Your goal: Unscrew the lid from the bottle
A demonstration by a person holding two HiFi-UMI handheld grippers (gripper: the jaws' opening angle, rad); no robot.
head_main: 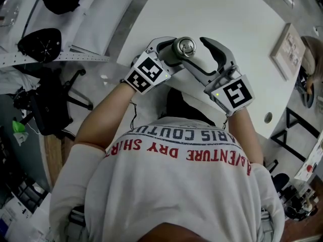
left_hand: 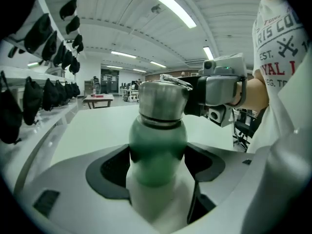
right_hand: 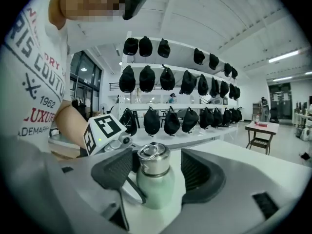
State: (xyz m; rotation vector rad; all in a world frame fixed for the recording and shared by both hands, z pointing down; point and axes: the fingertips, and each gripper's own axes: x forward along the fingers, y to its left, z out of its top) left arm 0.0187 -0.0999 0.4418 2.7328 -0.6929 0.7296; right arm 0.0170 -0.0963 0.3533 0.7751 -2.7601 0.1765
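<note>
A bottle point(left_hand: 157, 150) with a green upper body, a white lower body and a steel lid point(left_hand: 162, 101) stands upright between the jaws of my left gripper point(left_hand: 158, 162), whose pads press on its body. In the head view the lid point(head_main: 184, 47) shows from above, over the near edge of the white table point(head_main: 227, 14). My right gripper point(right_hand: 157, 169) comes from the opposite side at lid height. The lid point(right_hand: 153, 161), with a ring on top, sits between its jaws with a gap on each side. The right gripper's fingers point(head_main: 217, 52) stand apart around the lid.
Shelves of black caps point(right_hand: 170, 82) run along the wall behind the table. A flat framed card point(head_main: 288, 49) lies at the table's right. Black chair bases and gear point(head_main: 45, 105) stand on the floor at the left. The person's torso is close behind both grippers.
</note>
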